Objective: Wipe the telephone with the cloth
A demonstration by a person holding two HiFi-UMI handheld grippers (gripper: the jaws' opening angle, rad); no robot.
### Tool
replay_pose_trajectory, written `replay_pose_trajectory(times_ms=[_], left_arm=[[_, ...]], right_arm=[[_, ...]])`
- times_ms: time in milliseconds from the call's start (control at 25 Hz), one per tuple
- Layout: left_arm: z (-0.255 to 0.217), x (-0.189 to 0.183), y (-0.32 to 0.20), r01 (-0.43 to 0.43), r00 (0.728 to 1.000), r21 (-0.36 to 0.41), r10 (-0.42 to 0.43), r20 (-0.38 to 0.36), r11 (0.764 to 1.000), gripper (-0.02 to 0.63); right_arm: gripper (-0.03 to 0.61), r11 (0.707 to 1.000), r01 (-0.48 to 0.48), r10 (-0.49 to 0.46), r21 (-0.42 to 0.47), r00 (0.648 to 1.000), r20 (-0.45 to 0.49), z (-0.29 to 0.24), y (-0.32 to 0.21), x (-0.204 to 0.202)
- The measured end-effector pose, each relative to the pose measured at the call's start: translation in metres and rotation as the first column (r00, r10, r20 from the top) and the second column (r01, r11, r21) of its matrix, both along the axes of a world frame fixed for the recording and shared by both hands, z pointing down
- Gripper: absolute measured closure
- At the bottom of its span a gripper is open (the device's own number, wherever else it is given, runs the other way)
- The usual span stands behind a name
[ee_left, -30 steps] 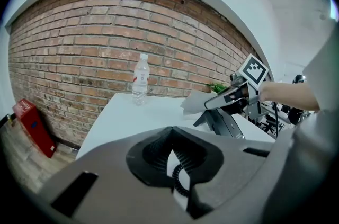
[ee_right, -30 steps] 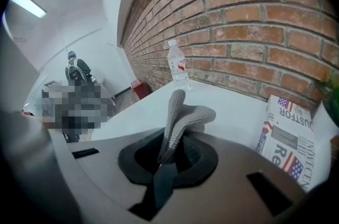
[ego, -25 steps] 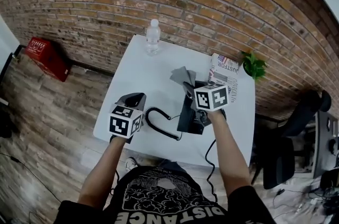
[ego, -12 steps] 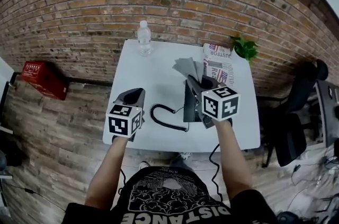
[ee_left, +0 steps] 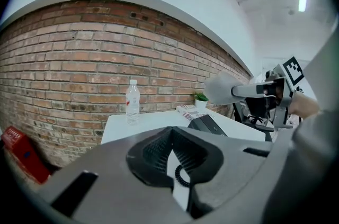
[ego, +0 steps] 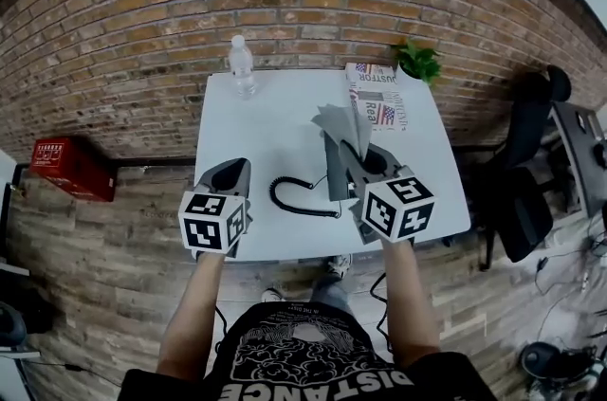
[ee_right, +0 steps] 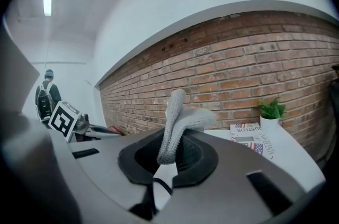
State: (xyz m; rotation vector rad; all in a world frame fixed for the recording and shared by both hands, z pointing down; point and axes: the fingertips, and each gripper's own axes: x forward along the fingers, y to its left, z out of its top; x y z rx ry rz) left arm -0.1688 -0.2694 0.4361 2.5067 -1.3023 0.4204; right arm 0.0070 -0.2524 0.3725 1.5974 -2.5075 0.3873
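A black telephone sits right of centre on the white table, its coiled cord looping to the left. My right gripper hovers over the telephone, shut on a grey cloth that sticks up from its jaws; the cloth droops over the tips in the right gripper view. My left gripper is held left of the cord, near the table's front left, shut with nothing in it. In the left gripper view the telephone and the cloth show ahead to the right.
A clear water bottle stands at the table's back left. A folded newspaper and a small potted plant occupy the back right. A brick wall runs behind the table, a red box lies on the floor left, and an office chair stands right.
Both grippers have drawn back toward the table's front edge. The right one, still holding the cloth, has shifted toward the near side of the telephone.
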Motion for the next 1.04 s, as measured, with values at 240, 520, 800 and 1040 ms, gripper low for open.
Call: replay_pose_trajectory(times_ms=[240,520,800,1040], left_arm=[[-0.001,-0.008,0.012,-0.01,1.0,0.015,0.01,0.02,1.0,0.607],[-0.004,-0.026,0.024,0.014,1.0,0.026,-0.014,0.015,1.0,0.607],[-0.007,-0.041,0.029,0.035,0.999,0.03,-0.035,0.019,0.999,0.607],[-0.004,-0.04,0.031,0.04,0.999,0.028,-0.04,0.018,0.999,0.607]], right_arm=[[0.568,0.999,-0.05,0.05,0.01,0.999,-0.013,0.007,0.019,0.002],[0.568,0.999,-0.046,0.047,0.019,0.999,-0.019,0.007,0.028,-0.009],[0.568,1.0,-0.024,0.024,0.014,0.999,-0.025,0.009,0.03,-0.021],[0.568,1.0,-0.019,0.019,0.007,0.999,-0.027,0.013,0.032,-0.019]])
